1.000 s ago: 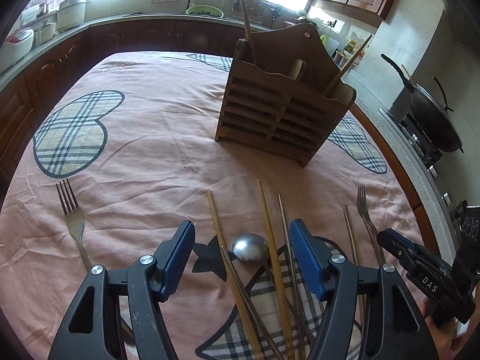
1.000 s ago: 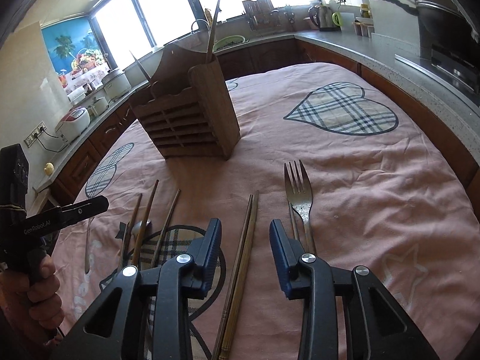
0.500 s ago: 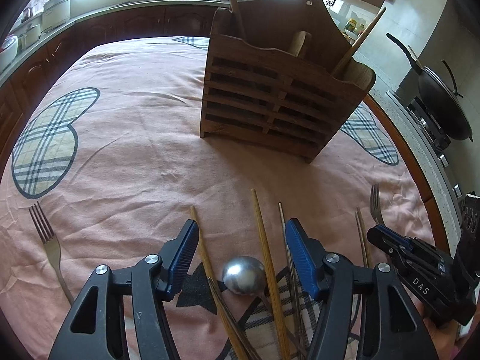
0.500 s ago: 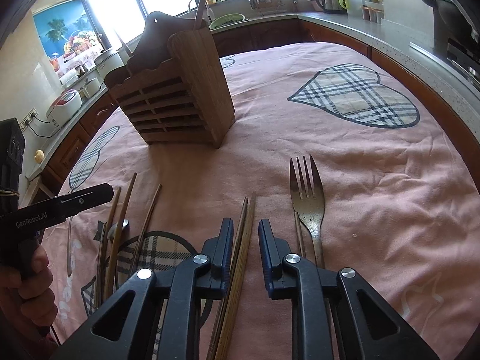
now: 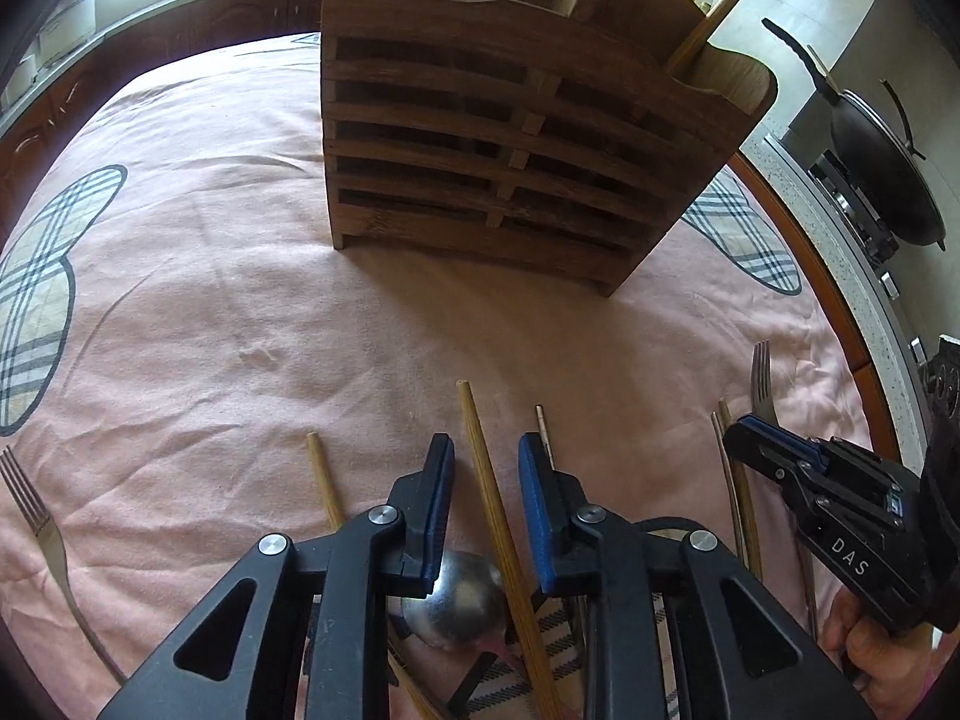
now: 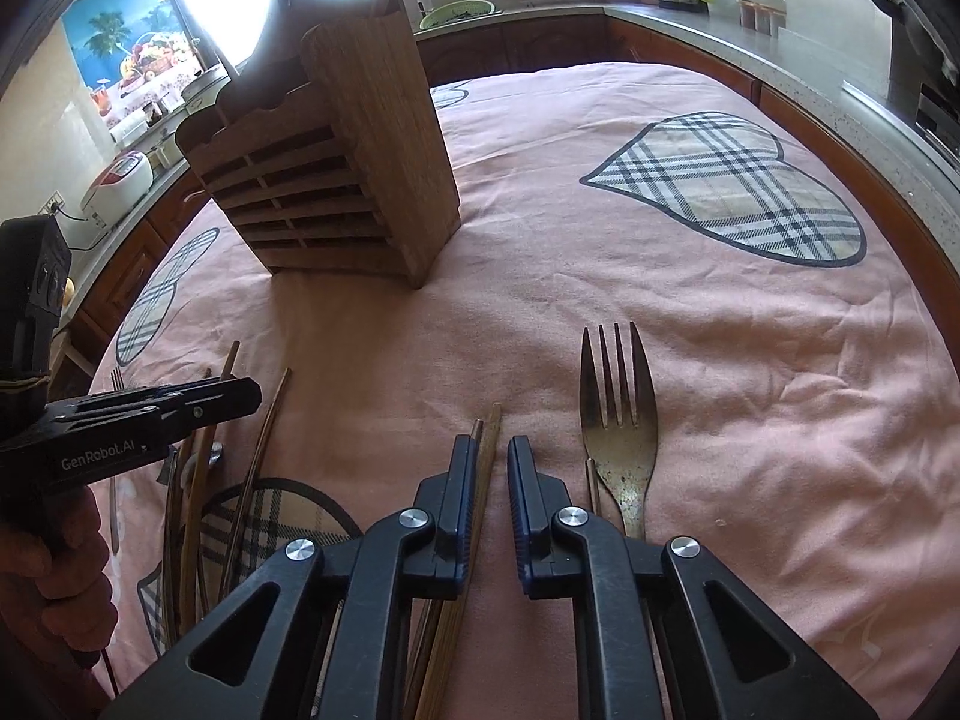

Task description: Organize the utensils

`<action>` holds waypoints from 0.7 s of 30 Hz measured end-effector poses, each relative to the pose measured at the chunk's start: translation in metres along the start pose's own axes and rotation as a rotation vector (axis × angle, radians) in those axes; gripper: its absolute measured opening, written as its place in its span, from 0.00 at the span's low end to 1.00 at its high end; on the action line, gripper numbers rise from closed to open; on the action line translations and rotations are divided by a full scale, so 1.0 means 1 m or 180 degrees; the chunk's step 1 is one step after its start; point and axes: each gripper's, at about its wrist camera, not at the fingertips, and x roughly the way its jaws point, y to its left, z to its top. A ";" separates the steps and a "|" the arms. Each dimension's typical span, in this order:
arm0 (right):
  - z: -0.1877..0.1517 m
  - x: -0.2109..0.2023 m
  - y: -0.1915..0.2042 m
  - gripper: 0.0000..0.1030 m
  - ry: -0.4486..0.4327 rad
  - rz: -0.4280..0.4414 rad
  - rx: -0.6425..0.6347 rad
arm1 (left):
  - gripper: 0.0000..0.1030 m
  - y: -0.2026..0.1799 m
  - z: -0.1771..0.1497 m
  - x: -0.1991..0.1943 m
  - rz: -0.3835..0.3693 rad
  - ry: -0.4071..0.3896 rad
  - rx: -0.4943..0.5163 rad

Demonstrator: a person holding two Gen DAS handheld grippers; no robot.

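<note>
A slatted wooden utensil holder (image 5: 510, 138) stands on the pink tablecloth, also in the right wrist view (image 6: 336, 180); a few wooden utensils stick out of it. My left gripper (image 5: 485, 468) is low over the cloth, its jaws narrowed around a light bamboo chopstick (image 5: 489, 480) with a small gap each side. A steel spoon bowl (image 5: 459, 600) lies under it. My right gripper (image 6: 487, 468) has its jaws narrowed around a pair of dark chopsticks (image 6: 485, 444), one finger touching them. A fork (image 6: 618, 414) lies just right of it.
More chopsticks (image 6: 258, 438) lie in a loose bunch on the cloth. Another fork (image 5: 36, 528) lies at the far left. A wok (image 5: 882, 168) sits on the stove beside the table's right edge. Counters ring the table.
Both grippers moved forward and down toward the cloth. Both sets of jaws narrowed from wide open: the left around the bamboo chopstick, the right around the dark pair.
</note>
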 end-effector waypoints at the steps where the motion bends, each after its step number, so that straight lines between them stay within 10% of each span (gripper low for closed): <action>1: 0.001 0.001 0.001 0.10 0.0025 -0.0014 -0.0023 | 0.19 0.001 0.001 0.001 -0.0023 0.0008 -0.0012; 21: 0.004 0.000 0.001 0.05 0.0006 0.0061 0.0008 | 0.06 0.010 -0.005 -0.026 -0.0213 -0.0186 -0.0106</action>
